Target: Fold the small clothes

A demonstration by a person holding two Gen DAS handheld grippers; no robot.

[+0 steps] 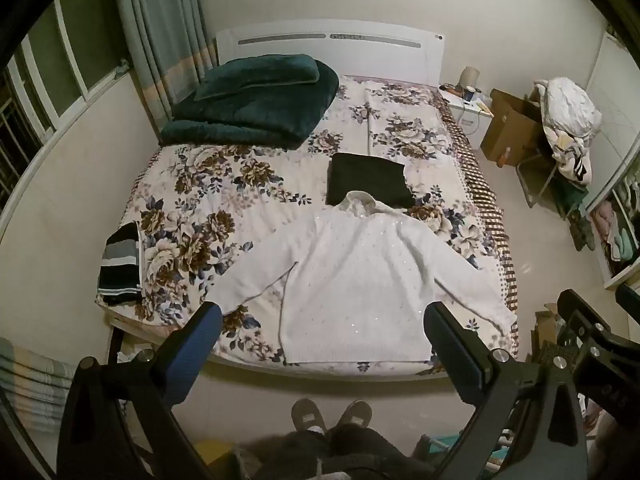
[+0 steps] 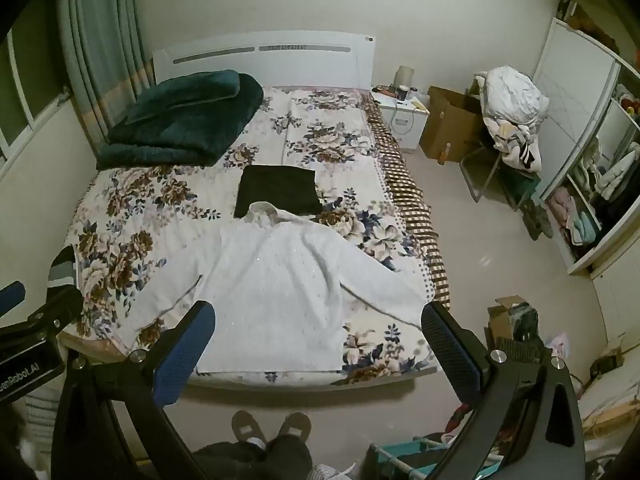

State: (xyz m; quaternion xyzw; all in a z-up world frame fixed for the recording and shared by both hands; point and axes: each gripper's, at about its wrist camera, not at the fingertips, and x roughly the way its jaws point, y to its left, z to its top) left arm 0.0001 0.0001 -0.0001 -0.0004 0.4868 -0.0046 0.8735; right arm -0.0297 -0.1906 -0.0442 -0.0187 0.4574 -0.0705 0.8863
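While both grippers [image 1: 322, 318] [image 2: 318, 316] hang wide open, empty, white sweater [image 1: 348, 280] lies flat ahead.

1. My left gripper [image 1: 322, 312] has matt black plastic fingers with blue pads that look soft; bright metal screws shine at the joints.
2. My right gripper [image 2: 318, 314] is built the same; 1 pad shows a fine dotted texture.
3. The white sweater [image 1: 352, 280] is knitted cloth, slightly rough, with tiny glinting sequins.
4. The bedsheet [image 1: 208, 208] is smooth, matt floral cloth.
5. The dark green blanket [image 1: 256, 100] looks plush and velvety.
6. The folded black garment [image 1: 368, 178] is matt cloth.
7. The headboard [image 1: 328, 46] is smooth, white and faintly glossy.
8. The box [image 2: 450, 124] is plain brown cardboard.
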